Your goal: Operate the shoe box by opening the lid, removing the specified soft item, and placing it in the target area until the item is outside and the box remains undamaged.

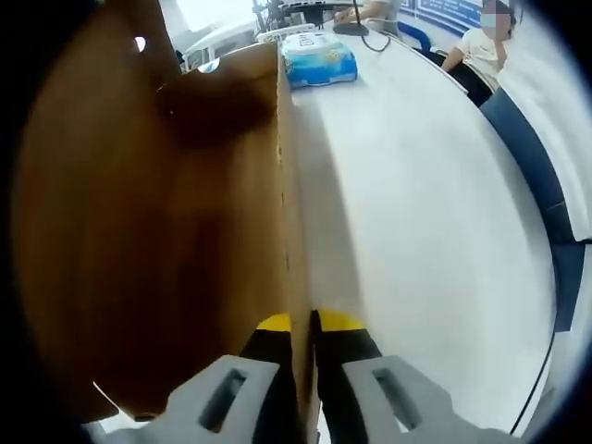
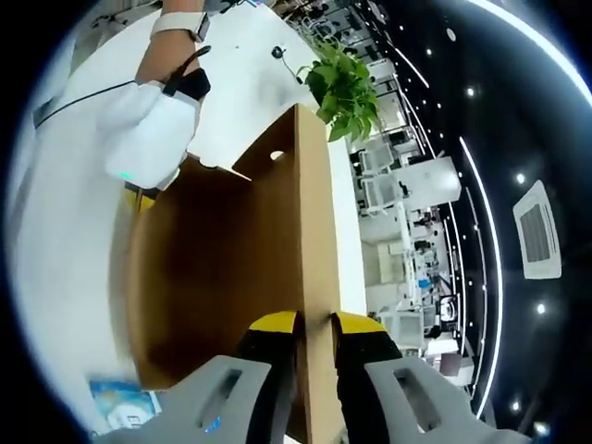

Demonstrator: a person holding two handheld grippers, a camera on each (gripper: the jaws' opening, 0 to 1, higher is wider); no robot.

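The brown cardboard shoe box (image 1: 166, 231) takes up the left half of the left gripper view, its inner face in shadow. My left gripper (image 1: 303, 324) is shut on the thin cardboard edge, one yellow-tipped jaw on each side. In the right gripper view the same box (image 2: 213, 277) stands open and my right gripper (image 2: 314, 324) is shut on its upright panel edge. The left gripper (image 2: 139, 199), held by a hand, grips the box's far side. A soft blue and white pack (image 1: 319, 57) lies on the table beyond the box, seen again as the pack (image 2: 125, 407) at the lower left.
The white table (image 1: 416, 231) stretches to the right of the box. A person (image 1: 481, 46) sits at its far end beside a cable. A green potted plant (image 2: 344, 88) stands behind the box, with office furniture beyond it.
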